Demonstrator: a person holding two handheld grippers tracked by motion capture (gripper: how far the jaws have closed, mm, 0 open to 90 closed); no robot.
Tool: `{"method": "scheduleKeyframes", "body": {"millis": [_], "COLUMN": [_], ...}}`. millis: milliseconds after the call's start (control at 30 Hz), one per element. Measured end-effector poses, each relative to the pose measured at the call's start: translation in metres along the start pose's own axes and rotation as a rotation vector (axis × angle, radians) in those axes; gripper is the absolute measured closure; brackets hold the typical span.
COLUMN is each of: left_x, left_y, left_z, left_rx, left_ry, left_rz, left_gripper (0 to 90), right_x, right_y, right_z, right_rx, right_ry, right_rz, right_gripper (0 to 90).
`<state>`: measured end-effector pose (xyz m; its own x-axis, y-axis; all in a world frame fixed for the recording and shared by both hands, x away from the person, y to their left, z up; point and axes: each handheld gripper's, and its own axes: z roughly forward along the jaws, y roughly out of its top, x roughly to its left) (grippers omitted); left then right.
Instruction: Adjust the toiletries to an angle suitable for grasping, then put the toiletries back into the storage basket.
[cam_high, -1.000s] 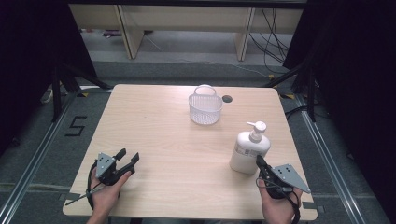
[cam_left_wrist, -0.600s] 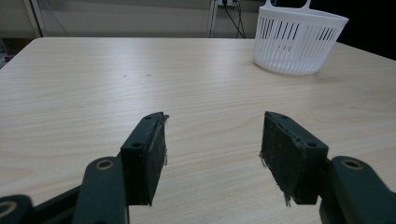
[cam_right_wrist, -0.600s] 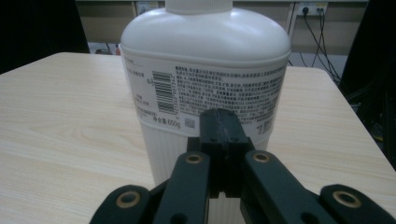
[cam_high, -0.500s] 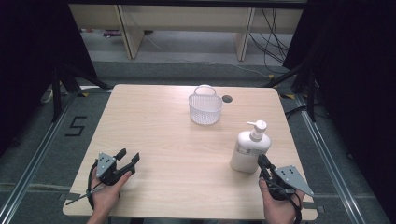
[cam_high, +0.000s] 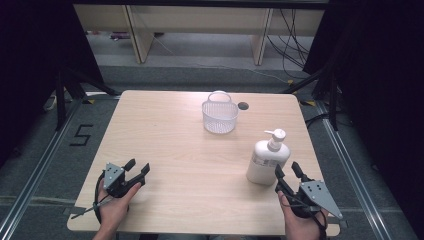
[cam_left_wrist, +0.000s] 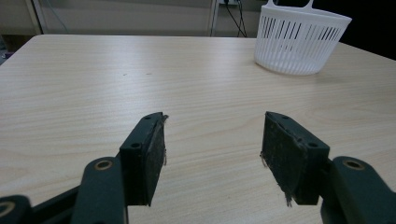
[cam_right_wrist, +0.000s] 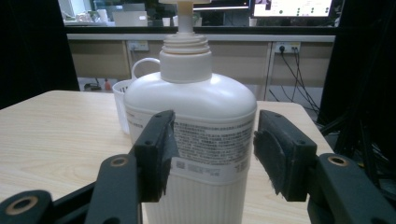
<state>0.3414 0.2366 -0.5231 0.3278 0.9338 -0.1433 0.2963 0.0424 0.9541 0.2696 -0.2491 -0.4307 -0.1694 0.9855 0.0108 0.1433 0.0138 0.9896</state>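
A white pump bottle (cam_high: 268, 159) stands upright on the right side of the wooden table (cam_high: 175, 145). My right gripper (cam_high: 287, 171) is open just in front of it, and in the right gripper view the bottle (cam_right_wrist: 196, 140) rises right beyond the jaws, its body wider than the gap between them. A white slotted basket (cam_high: 220, 114) sits at the far middle of the table. My left gripper (cam_high: 138, 168) rests open near the front left edge, nothing between its pads (cam_left_wrist: 149, 154). The basket (cam_left_wrist: 301, 39) lies far ahead to its right.
A small dark hole (cam_high: 243, 105) marks the tabletop beside the basket. Wooden shelving legs (cam_high: 134, 30) and cables (cam_high: 295, 35) stand on the floor behind the table. A floor marking "5" (cam_high: 80, 135) lies to the left. Bare wood spans the table's middle.
My right gripper has crept slightly forward toward the pump bottle. The left gripper has stayed still.
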Motion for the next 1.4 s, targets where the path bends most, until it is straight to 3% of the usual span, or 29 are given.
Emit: {"method": "scheduleKeyframes", "body": {"millis": [67, 167, 400, 467, 500, 633, 800, 867, 1000, 1133, 1367, 1400], "left_x": [0.000, 0.000, -0.001, -0.002, -0.002, -0.002, -0.004, -0.004, -0.004, -0.003, -0.003, -0.003], "left_y": [0.000, 0.000, 0.000, 0.000, 0.000, 0.000, 0.000, 0.000, 0.000, 0.000, 0.000, 0.000], "left_z": [0.000, 0.000, 0.000, 0.000, 0.000, 0.000, 0.000, 0.000, 0.000, 0.000, 0.000, 0.000], "left_rx": [-0.001, -0.001, -0.006, -0.005, -0.006, -0.003, -0.006, -0.003, 0.000, -0.001, -0.001, 0.001], "left_ry": [0.000, -0.001, 0.002, 0.001, -0.001, 0.004, 0.004, 0.006, 0.008, 0.008, 0.005, 0.006], "left_rz": [-0.001, 0.001, 0.014, 0.014, 0.017, 0.023, 0.033, 0.033, 0.027, 0.021, 0.022, 0.024], "left_gripper": [38.9, 38.8, 38.8, 38.7, 38.7, 38.6, 38.3, 38.2, 38.2, 38.1, 38.0, 38.1], "right_x": [-0.001, 0.000, 0.004, 0.005, 0.007, 0.011, 0.016, 0.019, 0.021, 0.024, 0.024, 0.025], "right_y": [0.000, 0.001, 0.006, 0.007, 0.008, 0.016, 0.025, 0.027, 0.032, 0.038, 0.044, 0.046], "right_z": [0.000, 0.000, 0.005, 0.005, 0.004, 0.005, 0.014, 0.017, 0.023, 0.033, 0.041, 0.042], "right_rx": [-0.004, 0.016, 0.000, -0.021, -0.004, -0.034, -0.054, -0.047, -0.055, -0.039, -0.045, -0.043], "right_ry": [0.000, -0.001, 0.009, 0.012, 0.015, 0.002, -0.006, -0.006, -0.007, -0.006, -0.012, -0.011], "right_rz": [-0.014, 0.016, -0.011, -0.012, 0.012, 0.008, -0.027, -0.012, -0.030, -0.006, -0.026, -0.005], "right_gripper": [47.0, 47.2, 47.5, 47.5, 47.5, 49.4, 52.0, 53.3, 54.6, 55.0, 55.4, 55.4]}}
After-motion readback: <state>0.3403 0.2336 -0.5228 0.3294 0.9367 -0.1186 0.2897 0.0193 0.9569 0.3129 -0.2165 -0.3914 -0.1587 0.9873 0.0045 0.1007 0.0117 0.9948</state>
